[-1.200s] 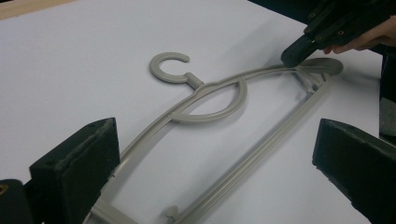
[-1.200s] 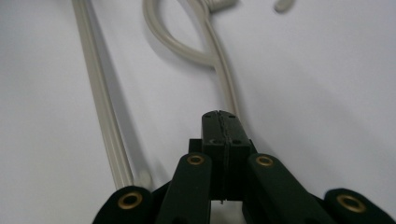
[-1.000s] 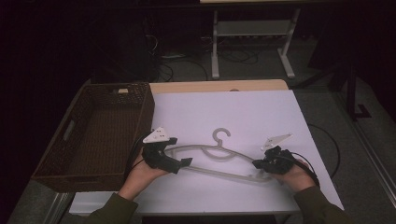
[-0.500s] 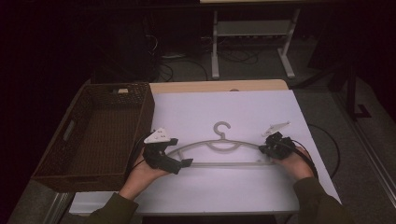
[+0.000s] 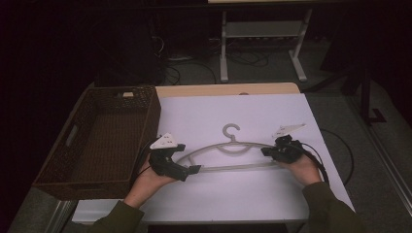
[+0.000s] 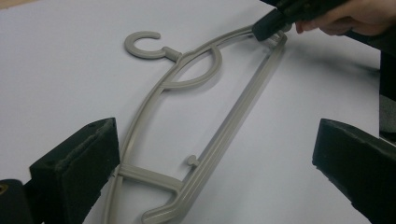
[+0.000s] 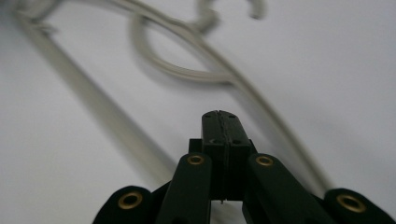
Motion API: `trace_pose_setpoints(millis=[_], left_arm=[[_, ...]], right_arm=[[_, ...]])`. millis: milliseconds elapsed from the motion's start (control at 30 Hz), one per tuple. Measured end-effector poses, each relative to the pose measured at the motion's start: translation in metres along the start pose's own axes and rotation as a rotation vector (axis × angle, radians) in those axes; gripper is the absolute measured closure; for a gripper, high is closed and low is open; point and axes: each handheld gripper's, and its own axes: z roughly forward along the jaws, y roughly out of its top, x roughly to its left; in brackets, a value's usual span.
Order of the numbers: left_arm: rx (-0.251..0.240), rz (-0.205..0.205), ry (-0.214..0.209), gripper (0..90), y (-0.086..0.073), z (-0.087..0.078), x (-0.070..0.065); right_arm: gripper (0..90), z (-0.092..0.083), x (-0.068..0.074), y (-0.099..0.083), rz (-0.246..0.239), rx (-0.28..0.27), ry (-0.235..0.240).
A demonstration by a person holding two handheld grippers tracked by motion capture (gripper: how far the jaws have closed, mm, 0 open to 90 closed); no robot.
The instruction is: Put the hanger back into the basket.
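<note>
While a wicker basket (image 5: pixel 97 141) waits at the frame's left, the left tool (image 5: pixel 192 170), jaws spread wide, brackets one end of a grey hanger (image 5: pixel 233 150) lying at centre on the white counter (image 5: pixel 243 194); the right tool (image 5: pixel 266 151), jaws pressed together, meets its other end. The hanger is seemingly being positioned; next, the left must close.

Bare table (image 5: pixel 252 199) lies open btwn the left claw (image 5: pixel 193 170) & right claw (image 5: pixel 266 151) on the person's side of the hanger (image 5: pixel 233 145), w/ the wicker basket (image 5: pixel 97 141) walling off the left claw's outer side.
</note>
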Motion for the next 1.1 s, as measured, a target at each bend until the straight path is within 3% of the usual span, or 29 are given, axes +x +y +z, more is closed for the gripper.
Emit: trace_pose_setpoints(millis=[133, 267, 367, 800, 1100], left_arm=[[0.004, 0.002, 0.001, 0.5, 0.0, 0.0, 0.001], [0.007, 0.0, -0.002, 0.5, -0.001, 0.001, 0.001], [0.007, 0.0, -0.002, 0.5, -0.001, 0.001, 0.001], [0.008, -0.003, 0.001, 0.5, -0.001, 0.002, 0.001], [0.028, 0.013, 0.018, 0.6, 0.008, 0.014, 0.006]], right_arm=[[89.5, 0.005, 0.024, 0.003, -0.049, -0.014, 0.073], [89.6, 0.014, 0.036, 0.004, -0.098, 0.004, 0.089], [89.6, 0.016, 0.038, 0.005, -0.084, 0.014, 0.092], [89.6, 0.028, 0.038, -0.001, -0.113, 0.087, 0.066], [89.6, 0.029, 0.039, -0.001, -0.114, 0.091, 0.066]])
